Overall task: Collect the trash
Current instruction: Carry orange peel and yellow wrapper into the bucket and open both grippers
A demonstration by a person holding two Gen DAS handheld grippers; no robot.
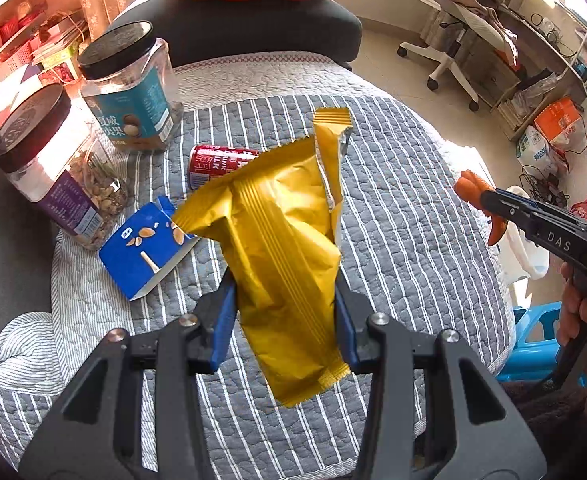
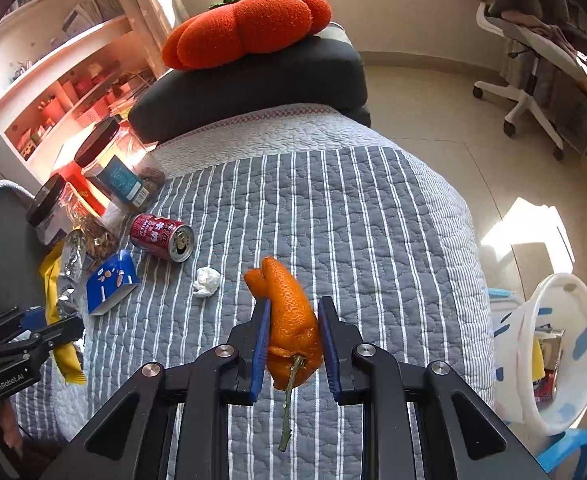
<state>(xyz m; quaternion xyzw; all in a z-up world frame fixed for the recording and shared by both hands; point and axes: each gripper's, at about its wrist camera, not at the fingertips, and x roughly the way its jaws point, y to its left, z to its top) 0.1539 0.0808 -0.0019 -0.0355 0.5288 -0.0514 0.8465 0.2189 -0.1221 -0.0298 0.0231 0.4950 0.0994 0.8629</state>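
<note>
My left gripper [image 1: 285, 292] is shut on a yellow foil wrapper [image 1: 281, 232] and holds it above the striped quilt [image 1: 393, 208]. My right gripper [image 2: 293, 316] is shut on an orange peel [image 2: 289, 320] with a green stem, also above the quilt. The peel also shows in the left wrist view [image 1: 473, 188]. On the quilt lie a red can [image 2: 161, 237] on its side, a blue carton [image 2: 109, 280] and a crumpled white tissue [image 2: 206, 281]. A white bin [image 2: 549, 352] with trash inside stands on the floor at the right.
Two clear jars with black lids [image 1: 129, 96] [image 1: 49, 164] stand at the quilt's left side. A dark cushion [image 2: 253, 88] with an orange pumpkin pillow [image 2: 245, 28] lies at the far end. A blue stool [image 1: 533, 332] and an office chair [image 1: 461, 40] are on the right.
</note>
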